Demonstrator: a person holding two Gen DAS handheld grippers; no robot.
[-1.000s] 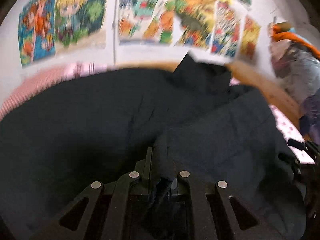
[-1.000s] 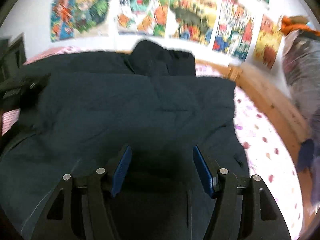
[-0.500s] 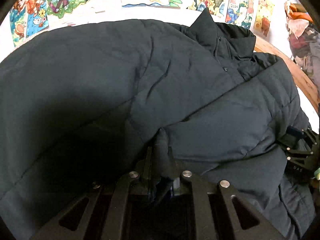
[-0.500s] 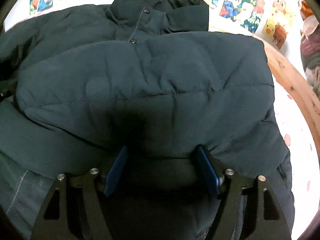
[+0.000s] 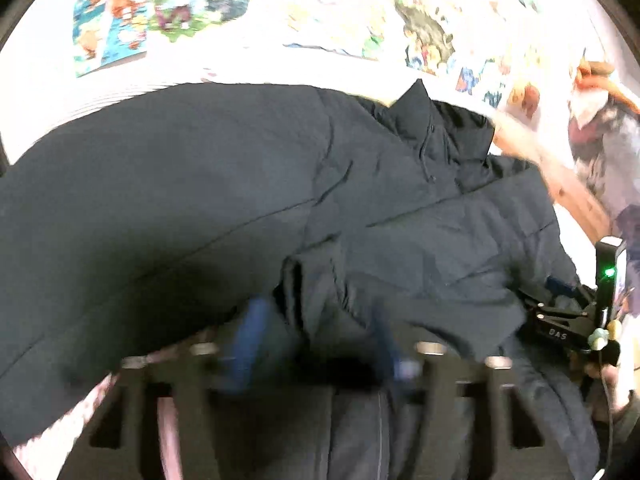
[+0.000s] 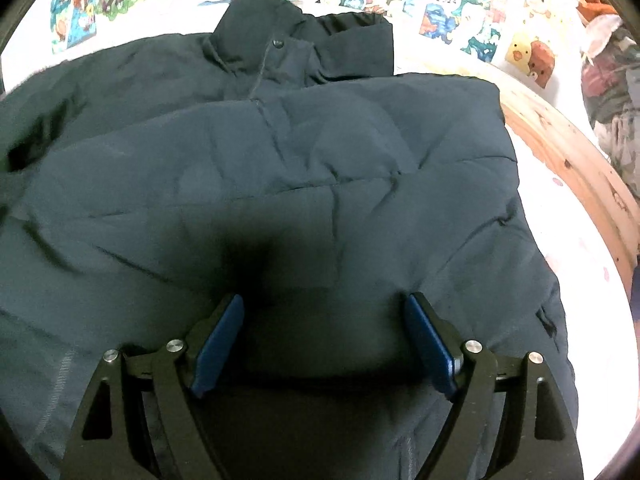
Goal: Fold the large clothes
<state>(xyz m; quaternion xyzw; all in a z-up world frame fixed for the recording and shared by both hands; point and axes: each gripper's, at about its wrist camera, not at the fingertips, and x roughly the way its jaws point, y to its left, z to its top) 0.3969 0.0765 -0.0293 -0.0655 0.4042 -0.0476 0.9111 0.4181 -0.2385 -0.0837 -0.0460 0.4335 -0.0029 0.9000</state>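
A dark puffer jacket [image 5: 200,200] lies spread on the bed, collar toward the wall, with one side folded over the front [image 6: 320,160]. My left gripper [image 5: 316,336] is blurred low in its view. Its jaws are opening and a loose fold of the jacket lies between the blue pads [image 5: 248,332], no longer pinched. My right gripper [image 6: 326,320] sits on the folded panel near the hem. Its jaws are also opening, and padded fabric bulges between the blue pads [image 6: 224,332] without being squeezed. The right gripper [image 5: 560,320] also shows at the right edge of the left wrist view.
A wooden bed frame [image 6: 560,148] curves along the right side, next to a white sheet with pink dots [image 6: 580,272]. Cartoon posters [image 6: 444,20] cover the wall behind. A heap of clothes [image 6: 612,92] sits at the far right. A hand [image 5: 616,380] holds the right gripper.
The left gripper was shut on a pinch of jacket fabric and has now let it go, with its jaws spread. The right jaws have widened. The left view has shifted and blurred.
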